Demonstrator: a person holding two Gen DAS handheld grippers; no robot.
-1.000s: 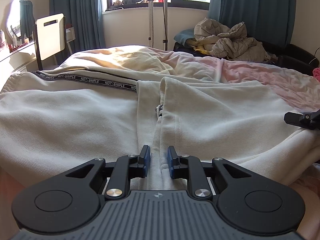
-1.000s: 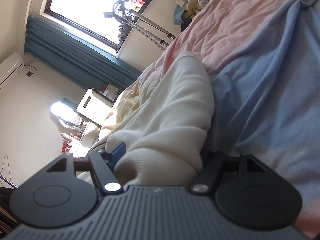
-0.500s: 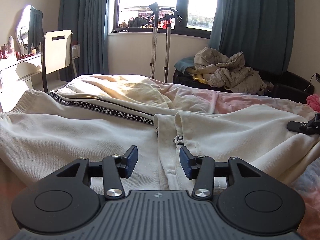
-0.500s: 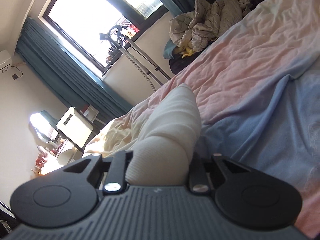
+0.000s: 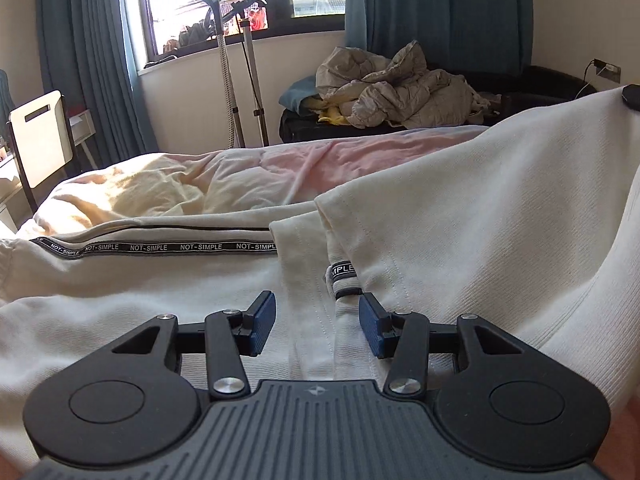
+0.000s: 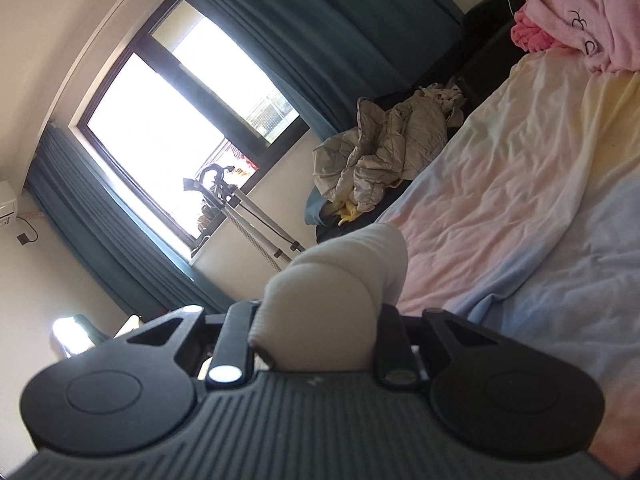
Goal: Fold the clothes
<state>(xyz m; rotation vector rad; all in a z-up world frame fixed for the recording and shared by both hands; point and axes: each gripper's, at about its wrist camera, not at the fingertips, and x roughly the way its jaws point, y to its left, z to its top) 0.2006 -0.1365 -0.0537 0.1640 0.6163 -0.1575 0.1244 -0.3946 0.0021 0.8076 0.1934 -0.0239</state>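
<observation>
A cream zip-up garment (image 5: 480,240) with a black "NOT-SIMPLE" tape stripe (image 5: 160,247) lies spread over the bed. My left gripper (image 5: 318,320) hovers low over its front, open; the zipper pull (image 5: 344,276) lies just ahead of the blue pads (image 5: 264,320), which touch nothing. The garment's right side is raised towards the upper right, where a black part of my right gripper (image 5: 632,96) shows. In the right wrist view my right gripper (image 6: 316,320) is shut on a rolled cream cuff (image 6: 332,300) of that garment, held above the bed. The cloth hides its fingertips.
The bed has a pastel pink, yellow and blue sheet (image 6: 520,200). A heap of grey quilted clothing (image 5: 392,88) lies on a dark bench beyond it, and a pink garment (image 6: 580,20) at the far corner. A chair (image 5: 38,140) and a steamer stand (image 5: 236,80) are by the window.
My left gripper opened, let go of the zipper edge and shifted along the garment. My right gripper closed on the cuff and rose, lifting the garment's right side.
</observation>
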